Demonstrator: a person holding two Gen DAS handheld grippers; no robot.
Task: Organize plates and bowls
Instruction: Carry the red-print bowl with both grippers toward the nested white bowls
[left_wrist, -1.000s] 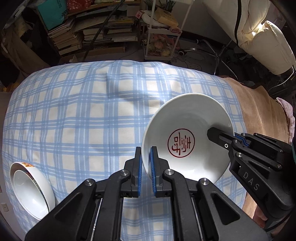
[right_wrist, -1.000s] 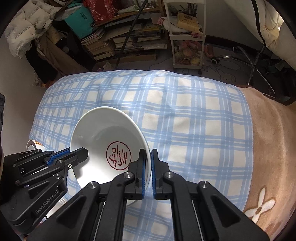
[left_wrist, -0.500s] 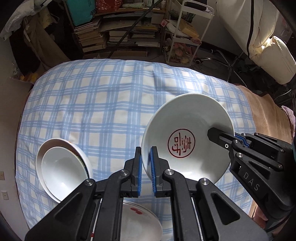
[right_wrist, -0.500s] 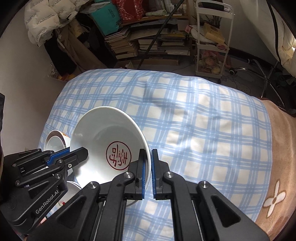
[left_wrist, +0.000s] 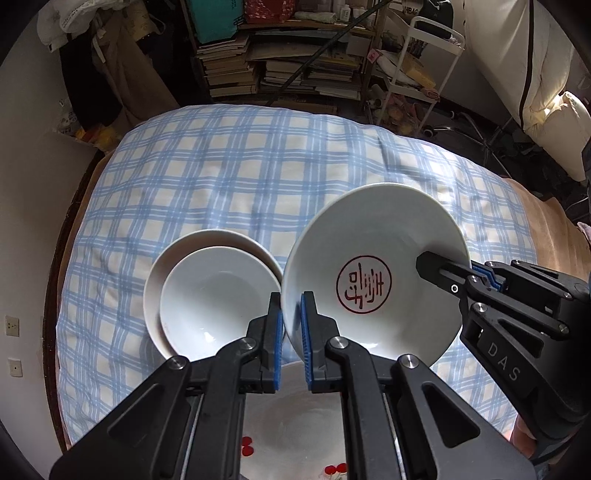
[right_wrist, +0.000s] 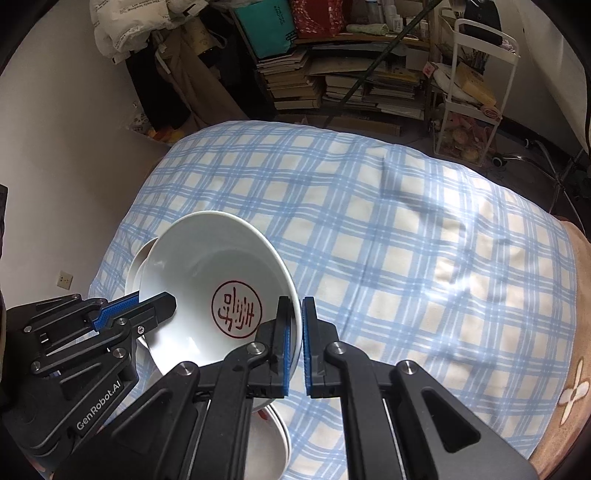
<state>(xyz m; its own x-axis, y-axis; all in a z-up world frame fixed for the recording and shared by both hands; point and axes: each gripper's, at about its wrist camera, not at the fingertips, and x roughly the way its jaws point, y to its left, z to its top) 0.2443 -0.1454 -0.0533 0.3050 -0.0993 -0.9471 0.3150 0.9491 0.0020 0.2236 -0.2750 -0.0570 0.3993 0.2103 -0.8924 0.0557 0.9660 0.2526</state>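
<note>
**Left wrist view: stamped bowl arrives beside the stack**

The blue-checked bedspread (left_wrist: 229, 177) fills the frame. Above it I carry the big white bowl with the red seal (left_wrist: 373, 273), tilted, my left gripper (left_wrist: 291, 325) clamped on its near rim and my right gripper (left_wrist: 448, 275) pinching the far rim. A second ago only cloth lay ahead; since then the two nested white bowls (left_wrist: 212, 288) have swung in to sit just beside the bowl's left edge, and a plate with red flowers (left_wrist: 295, 435) has come in below my fingers. In the right wrist view the nested pair peeks out behind the bowl (right_wrist: 218, 291). I judge the carry nearly done; lowering onto the stack comes next.
</note>
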